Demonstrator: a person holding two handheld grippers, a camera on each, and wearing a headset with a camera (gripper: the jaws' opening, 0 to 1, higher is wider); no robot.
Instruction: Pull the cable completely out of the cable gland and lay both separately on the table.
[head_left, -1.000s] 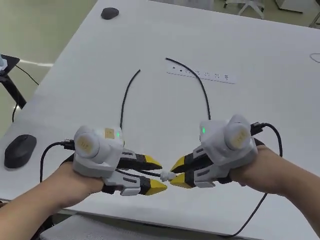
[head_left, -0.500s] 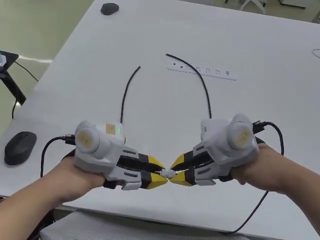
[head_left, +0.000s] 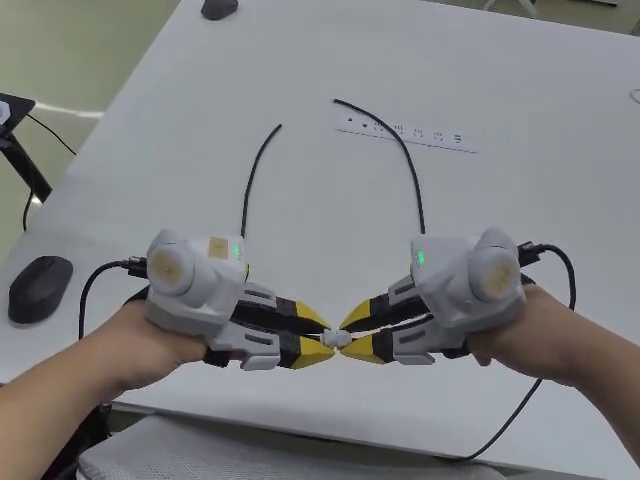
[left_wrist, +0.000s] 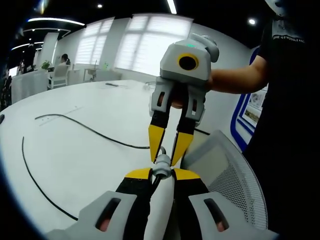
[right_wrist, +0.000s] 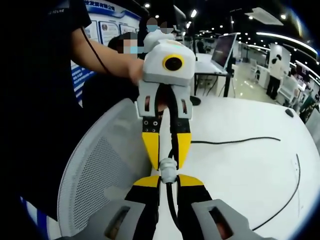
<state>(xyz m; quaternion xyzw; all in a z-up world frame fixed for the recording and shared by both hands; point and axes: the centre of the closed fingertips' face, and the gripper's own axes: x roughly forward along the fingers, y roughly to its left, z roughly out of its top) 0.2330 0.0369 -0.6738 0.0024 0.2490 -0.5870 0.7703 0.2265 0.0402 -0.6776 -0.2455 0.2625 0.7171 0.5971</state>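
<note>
Small white plastic cable gland (head_left: 335, 340) sits pinched between two pairs of yellow-tipped jaws that meet nose to nose. It is held over the near edge of the white table (head_left: 300, 60), well nearer the person than the flat white power strip (head_left: 405, 133).

The left gripper (head_left: 318, 338) is clenched on one end of it and the right gripper (head_left: 353, 337) on the other, with both pairs of jaws drawn tight against the part. In the right gripper view a thin black cable (right_wrist: 170, 200) leaves the gland and runs back between that gripper's own jaws. In the left gripper view a dark stretch of it also shows behind the gland, between the left jaws.

Each white gripper body carries a small green light and is wrapped by a hand: the left hand (head_left: 140, 350) and the right hand (head_left: 535, 335).

A loose black wire (head_left: 252, 185) lies left of the power strip and bends toward the person. A second loose black wire (head_left: 408, 170) crosses the strip's left end and curves toward the right gripper. The marks printed along the strip are too small to read.

A black computer mouse (head_left: 38, 288) rests far left of the strip, by the table's left edge. A white mesh chair back (right_wrist: 95, 170) stands just beyond the near edge, on the side away from the strip.
</note>
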